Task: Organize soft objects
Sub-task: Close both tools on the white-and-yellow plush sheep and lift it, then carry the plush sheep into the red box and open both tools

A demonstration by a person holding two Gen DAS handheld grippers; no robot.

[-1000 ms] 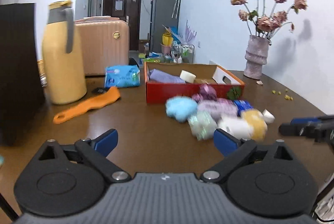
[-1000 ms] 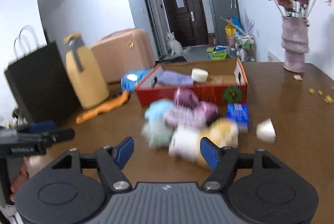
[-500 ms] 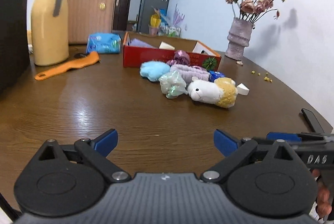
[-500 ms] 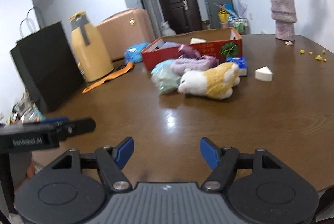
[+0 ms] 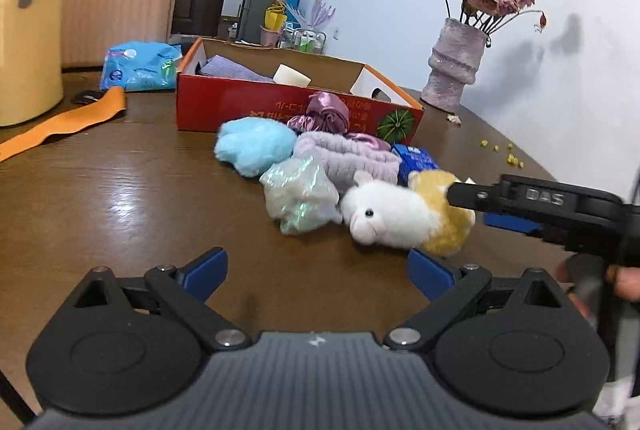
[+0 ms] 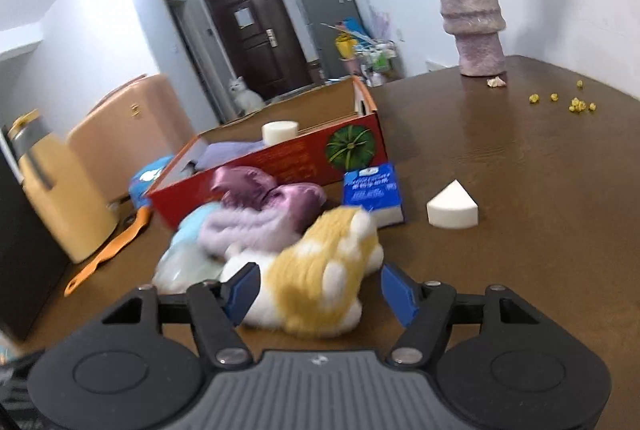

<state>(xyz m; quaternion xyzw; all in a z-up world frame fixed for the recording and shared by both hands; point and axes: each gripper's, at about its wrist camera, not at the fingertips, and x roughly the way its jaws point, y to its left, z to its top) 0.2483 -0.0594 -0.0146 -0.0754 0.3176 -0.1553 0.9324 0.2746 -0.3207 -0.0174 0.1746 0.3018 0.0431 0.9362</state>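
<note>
Fingers (image 6: 242,288) of right gripper (image 6: 320,290) closing, spread either side of plush toy (image 6: 320,282), not yet pressing it. Left gripper (image 5: 318,268) fingers released, nothing between. Plush: fluffy, white and ochre, lying on glossy brown wood-grain bench (image 5: 120,197), just before red cardboard box (image 5: 240,101). Beside plush: crinkly iridescent bag (image 5: 300,197), lilac fuzzy band (image 5: 344,157), blue fluff ball (image 5: 254,145), satin scrunchie (image 5: 324,111). White foam wedge (image 6: 452,209) right of box. Ribbed vase (image 5: 456,65) behind box, against white wall.
</note>
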